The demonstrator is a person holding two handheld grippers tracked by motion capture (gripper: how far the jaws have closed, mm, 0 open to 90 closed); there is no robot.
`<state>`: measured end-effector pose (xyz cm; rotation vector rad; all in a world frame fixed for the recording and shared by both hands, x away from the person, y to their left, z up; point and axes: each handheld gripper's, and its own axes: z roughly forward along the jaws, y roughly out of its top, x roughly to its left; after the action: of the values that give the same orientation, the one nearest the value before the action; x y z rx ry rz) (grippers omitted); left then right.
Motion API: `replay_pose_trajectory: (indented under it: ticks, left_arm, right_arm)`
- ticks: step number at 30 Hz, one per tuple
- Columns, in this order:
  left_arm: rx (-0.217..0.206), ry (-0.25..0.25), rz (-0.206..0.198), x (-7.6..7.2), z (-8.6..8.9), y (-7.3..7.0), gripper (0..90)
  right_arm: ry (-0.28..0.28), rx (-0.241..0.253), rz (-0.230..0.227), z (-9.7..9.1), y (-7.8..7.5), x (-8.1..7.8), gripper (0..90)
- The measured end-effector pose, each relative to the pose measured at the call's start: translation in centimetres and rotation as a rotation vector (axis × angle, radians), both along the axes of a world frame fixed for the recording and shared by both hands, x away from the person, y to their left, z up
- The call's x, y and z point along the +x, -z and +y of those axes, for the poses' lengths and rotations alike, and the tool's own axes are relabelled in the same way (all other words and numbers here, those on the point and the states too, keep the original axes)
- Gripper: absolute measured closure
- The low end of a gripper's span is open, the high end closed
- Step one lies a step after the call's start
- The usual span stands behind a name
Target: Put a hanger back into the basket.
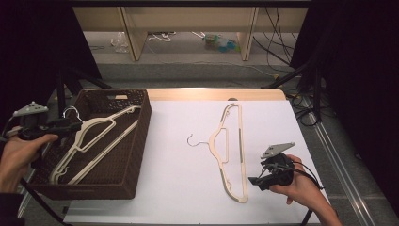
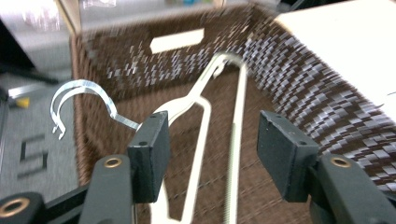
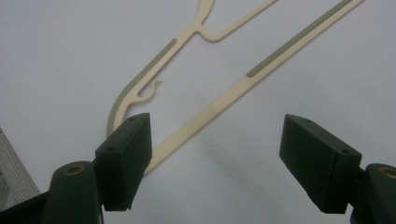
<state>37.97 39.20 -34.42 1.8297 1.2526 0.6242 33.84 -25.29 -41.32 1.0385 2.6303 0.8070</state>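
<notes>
Left tongs [image 1: 70, 126] hang over the left rim of the wicker basket [image 1: 141, 141], jaws released with nothing pinched; in the left gripper view the pads [image 2: 150, 154] stand apart above the hanger in the basket [image 1: 94, 139]. That hanger lies slanted on the basket floor, its metal hook [image 2: 77, 100] up over the rim.

Second hanger [image 1: 230, 150] lies flat on the white surface [image 1: 179, 188], hook pointing left, long bar on the right side, just beside the right tongs [image 1: 256, 181]. Right tongs spread wide, empty, aimed at the lower corner of this hanger; the straight bar [image 3: 224, 100] runs between the jaws.

Handling, judged: thin cream plastic, light, stiff, fairly smooth; ribbed grey strips on the bar and shoulder should give better purchase. Best hold likely on the bar or at the neck; lying flat, it leaves little clearance beneath.

Obstacles: basket wall stands between surface and basket floor; the hanger already inside takes up the diagonal, and hooks may snag
</notes>
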Motion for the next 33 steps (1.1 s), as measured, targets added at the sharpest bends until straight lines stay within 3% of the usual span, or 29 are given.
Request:
replay_pose_trajectory:
  ticks: [2, 3, 5, 6, 8, 9, 12, 14, 16, 18, 20, 21, 24, 25, 29, 31, 33]
  left_arm:
    - [-0.010, 0.010, -0.029, -1.1, -1.0, -0.4, 42.1]
    - [-0.064, 0.033, -0.034, -1.9, -2.0, -0.6, 41.1]
    - [-0.128, 0.073, -0.064, -3.0, -3.5, -1.0, 40.5]
    - [-0.140, 0.086, -0.077, -3.5, -4.2, -1.1, 40.3]
    - [-0.104, 0.120, -0.115, -4.7, -6.0, -1.4, 38.6]
    - [-0.098, 0.126, -0.134, -5.4, -6.9, -1.4, 38.0]
    - [-0.116, 0.167, -0.169, -7.3, -9.4, -1.2, 35.1]
    - [-0.163, 0.197, -0.192, -8.4, -11.0, -0.7, 34.7]
    - [-0.237, 0.198, -0.179, -9.3, -12.9, 0.3, 33.2]
    - [-0.234, 0.236, -0.180, -9.6, -14.5, 1.3, 32.2]
    - [-0.190, 0.259, -0.159, -9.9, -16.3, 2.3, 29.8]
    - [-0.172, 0.273, -0.156, -9.9, -17.0, 2.8, 28.6]
    - [-0.168, 0.299, -0.145, -10.0, -18.9, 4.0, 24.5]
    - [-0.165, 0.320, -0.139, -10.1, -19.6, 4.6, 23.7]
    - [-0.173, 0.360, -0.120, -10.5, -21.5, 6.5, 20.3]
    - [-0.160, 0.376, -0.124, -10.5, -22.0, 7.1, 19.9]
    - [-0.149, 0.386, -0.119, -10.5, -22.1, 7.3, 18.6]
  right_arm:
    - [0.014, 0.008, 0.007, 0.1, 0.1, -0.1, 26.5]
    - [0.011, 0.008, 0.011, 0.1, 0.1, 0.0, 26.5]
    - [0.008, 0.005, 0.015, 0.1, 0.2, 0.1, 26.5]
    - [0.039, 0.002, 0.048, 0.3, 0.1, -0.1, 26.5]
    - [0.014, 0.003, 0.009, 0.3, 0.4, 0.0, 26.5]
    - [0.014, 0.009, 0.013, 0.3, 0.4, 0.0, 26.5]
    - [0.007, 0.010, 0.010, 0.2, 0.3, 0.1, 26.5]
    - [0.013, 0.011, 0.010, 0.2, 0.4, 0.2, 26.3]
    - [0.013, 0.013, 0.003, 0.1, 0.6, 0.3, 26.0]
    - [0.006, 0.009, 0.000, 0.1, 0.8, 0.3, 26.0]
    - [0.023, 0.010, 0.027, 0.3, 0.8, 0.2, 25.9]
    - [0.012, 0.011, 0.001, 0.3, 1.0, 0.3, 25.9]
    - [0.026, 0.010, 0.031, 0.4, 0.9, 0.2, 25.8]
    - [0.012, 0.011, 0.011, 0.4, 1.0, 0.3, 25.6]
    - [0.028, 0.005, 0.016, 0.5, 1.0, 0.3, 25.6]
    - [0.005, 0.013, -0.005, 0.5, 1.3, 0.4, 25.6]
    - [-0.004, 0.002, 0.001, 0.6, 1.3, 0.4, 25.6]
